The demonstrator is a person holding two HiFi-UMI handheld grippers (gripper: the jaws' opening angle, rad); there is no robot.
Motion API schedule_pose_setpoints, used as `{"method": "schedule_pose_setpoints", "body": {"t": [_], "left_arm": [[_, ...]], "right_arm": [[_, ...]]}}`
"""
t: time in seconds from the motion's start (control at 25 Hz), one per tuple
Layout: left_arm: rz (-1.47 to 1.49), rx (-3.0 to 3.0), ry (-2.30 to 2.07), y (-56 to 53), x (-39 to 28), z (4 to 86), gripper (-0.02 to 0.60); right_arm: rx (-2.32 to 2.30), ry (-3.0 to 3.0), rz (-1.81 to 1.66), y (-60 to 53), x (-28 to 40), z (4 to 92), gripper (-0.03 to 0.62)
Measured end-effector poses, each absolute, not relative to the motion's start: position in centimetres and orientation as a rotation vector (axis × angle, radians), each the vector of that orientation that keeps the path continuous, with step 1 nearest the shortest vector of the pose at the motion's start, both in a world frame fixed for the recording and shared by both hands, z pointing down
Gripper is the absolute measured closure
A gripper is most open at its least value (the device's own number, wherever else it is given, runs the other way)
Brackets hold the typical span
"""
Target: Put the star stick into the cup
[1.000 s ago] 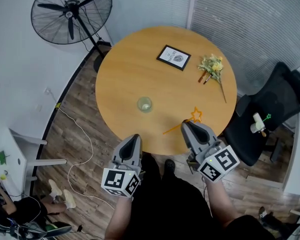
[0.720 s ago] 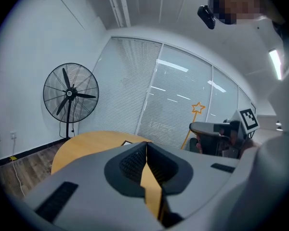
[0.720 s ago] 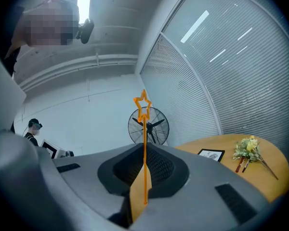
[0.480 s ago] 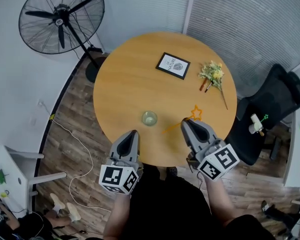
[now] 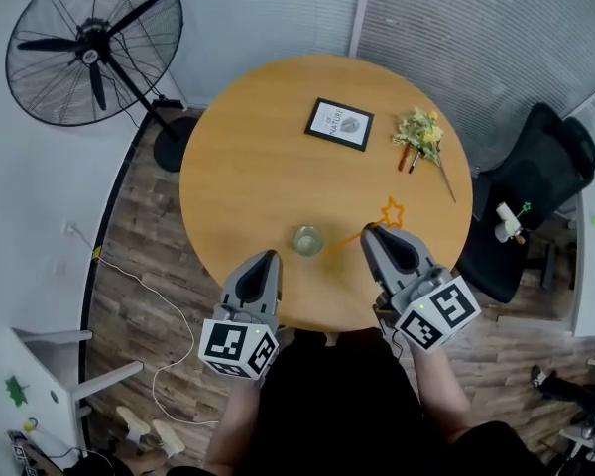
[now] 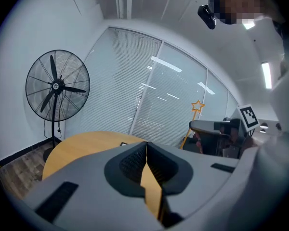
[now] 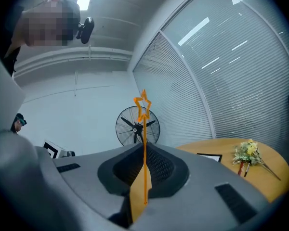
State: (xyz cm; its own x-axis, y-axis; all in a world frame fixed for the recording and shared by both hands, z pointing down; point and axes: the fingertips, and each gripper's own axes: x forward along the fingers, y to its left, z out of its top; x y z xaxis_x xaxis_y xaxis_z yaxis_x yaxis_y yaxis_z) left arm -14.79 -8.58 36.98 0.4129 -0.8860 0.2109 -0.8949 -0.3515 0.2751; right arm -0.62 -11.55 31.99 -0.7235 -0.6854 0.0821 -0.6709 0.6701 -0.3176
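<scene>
Aim is what counts here. The right gripper [image 5: 374, 232] has its jaws pinched on the thin orange stick with the star-outline head [image 5: 391, 209], gripped partway along. The star pokes out to the far right of the jaw tips, and the bare tail reaches left toward the small clear glass cup [image 5: 308, 240], ending just beside its rim. I'd say the person should lift a little, tip the stick so the tail points down, and bring it over the mouth. They should let go only once the tail is well inside, since a light glass like that could topple if the stick leans hard on the rim. The left gripper [image 5: 267, 259], its jaws pressed together on nothing, hovers at the cup's near left and could steady it. The cup stands close to the near edge of the round wooden table [image 5: 248, 167]. From here it looks empty, though it is too small to be sure.
</scene>
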Motion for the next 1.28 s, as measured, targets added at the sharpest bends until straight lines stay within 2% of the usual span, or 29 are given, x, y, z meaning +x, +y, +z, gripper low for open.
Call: {"method": "schedule_pose_setpoints", "body": {"t": [1.28], "left_arm": [[0.194,2.21,-1.43,-11.9,-14.0,43.7,0.581]], "right_arm": [[-1.128,2.864,-0.831,-17.4,-3.4,42.4,0.569]]}}
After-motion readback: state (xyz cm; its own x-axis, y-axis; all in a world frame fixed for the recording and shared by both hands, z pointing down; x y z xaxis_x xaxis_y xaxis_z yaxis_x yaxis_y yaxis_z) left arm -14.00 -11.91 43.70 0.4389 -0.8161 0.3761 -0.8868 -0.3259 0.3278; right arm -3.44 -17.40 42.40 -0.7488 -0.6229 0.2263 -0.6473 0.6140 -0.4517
